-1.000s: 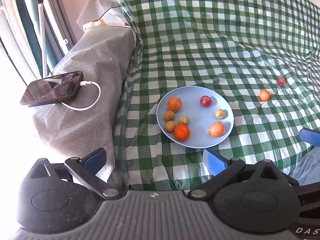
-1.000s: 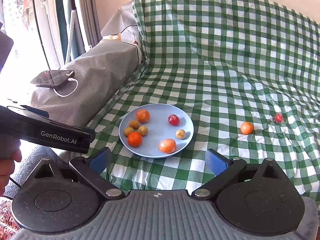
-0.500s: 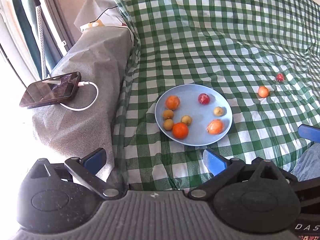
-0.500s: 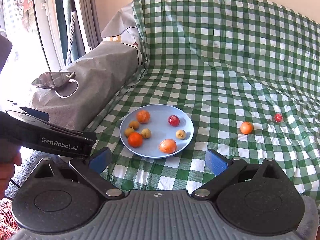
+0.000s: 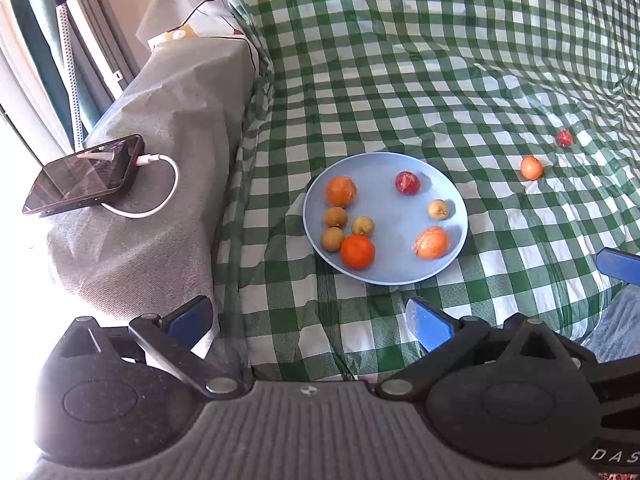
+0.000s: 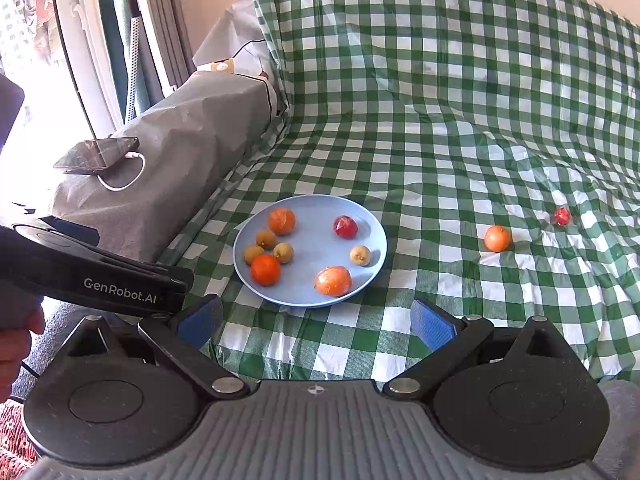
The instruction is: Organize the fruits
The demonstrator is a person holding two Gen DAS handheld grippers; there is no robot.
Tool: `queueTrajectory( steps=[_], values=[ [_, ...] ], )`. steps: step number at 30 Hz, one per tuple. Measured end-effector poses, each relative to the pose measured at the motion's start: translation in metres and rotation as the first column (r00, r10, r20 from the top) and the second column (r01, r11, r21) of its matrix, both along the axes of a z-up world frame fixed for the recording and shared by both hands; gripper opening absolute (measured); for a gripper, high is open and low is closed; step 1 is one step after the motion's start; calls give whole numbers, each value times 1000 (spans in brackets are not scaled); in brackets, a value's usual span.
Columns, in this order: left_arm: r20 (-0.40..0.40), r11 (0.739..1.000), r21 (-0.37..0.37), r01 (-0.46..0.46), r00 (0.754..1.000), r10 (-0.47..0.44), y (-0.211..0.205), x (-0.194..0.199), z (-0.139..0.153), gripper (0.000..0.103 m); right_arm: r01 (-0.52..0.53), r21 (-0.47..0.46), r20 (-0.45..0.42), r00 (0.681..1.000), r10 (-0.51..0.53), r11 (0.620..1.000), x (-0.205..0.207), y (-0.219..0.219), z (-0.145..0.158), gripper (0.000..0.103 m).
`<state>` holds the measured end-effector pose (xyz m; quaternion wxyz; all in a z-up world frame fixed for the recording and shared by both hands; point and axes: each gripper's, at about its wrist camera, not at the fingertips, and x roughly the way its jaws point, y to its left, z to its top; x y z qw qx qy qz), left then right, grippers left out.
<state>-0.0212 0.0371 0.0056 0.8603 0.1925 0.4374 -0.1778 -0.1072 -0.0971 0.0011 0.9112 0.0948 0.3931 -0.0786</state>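
A light blue plate (image 5: 384, 272) (image 6: 308, 300) lies on the green checked cloth and holds several fruits: oranges, small brownish ones and a red one. Off the plate to the right lie an orange fruit (image 5: 531, 167) (image 6: 497, 238) and, farther right, a small red fruit (image 5: 564, 137) (image 6: 562, 215). My left gripper (image 5: 308, 320) is open and empty, short of the plate's near rim. My right gripper (image 6: 316, 322) is also open and empty, just in front of the plate. The left gripper's black body (image 6: 92, 276) shows at the left of the right wrist view.
A grey covered armrest (image 5: 160, 160) rises left of the plate, with a phone (image 5: 84, 176) (image 6: 96, 154) and its white charging cable on top. The cloth runs up the backrest behind. A hand (image 6: 16, 344) holds the left gripper's handle. Curtains and a bright window stand far left.
Both views have shifted slightly; the plate sits a little lower in the left wrist view. Both grippers stay open. No fruit has moved.
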Motion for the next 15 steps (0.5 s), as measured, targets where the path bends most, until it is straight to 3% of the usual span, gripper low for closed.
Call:
queueTrajectory(
  steps=[15],
  values=[
    [-39, 999, 49, 21, 999, -19, -30, 16, -13, 103, 49, 62, -33, 998, -47, 997, 10, -24, -17, 100]
  ],
)
